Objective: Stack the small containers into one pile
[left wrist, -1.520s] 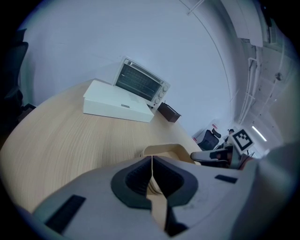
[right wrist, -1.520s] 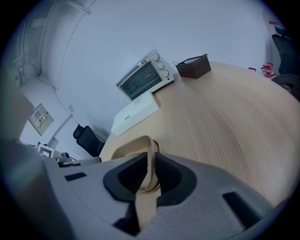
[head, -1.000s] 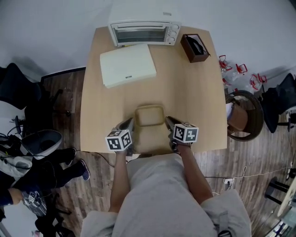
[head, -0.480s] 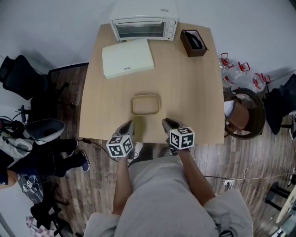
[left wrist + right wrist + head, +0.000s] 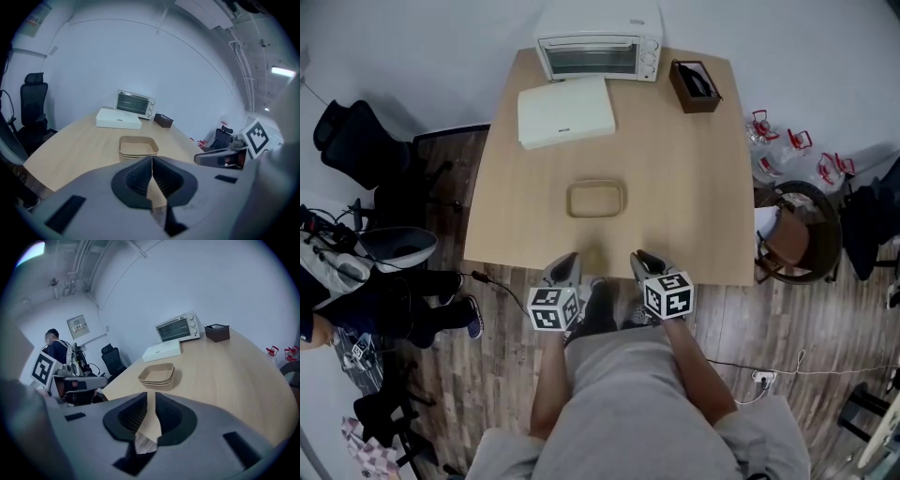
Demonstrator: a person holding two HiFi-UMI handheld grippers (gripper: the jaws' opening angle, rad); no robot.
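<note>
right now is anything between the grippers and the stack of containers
Nothing visible. Only bare table lies between the left gripper, the right gripper and the stack of containers. The toaster oven, white box and brown box all sit beyond the stack, at the far end.

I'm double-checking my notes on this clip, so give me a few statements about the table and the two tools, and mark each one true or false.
1. The containers sit nested in one pile near the middle of the table. True.
2. The left tool grips a container. False: its jaws are shut on nothing, near the table's front edge.
3. The toaster oven stands at the table's far edge. True.
4. The white box lies on top of the toaster oven. False: it lies on the table in front of it.
5. The right tool touches the pile. False: it is clear of it, jaws slightly apart and empty.
</note>
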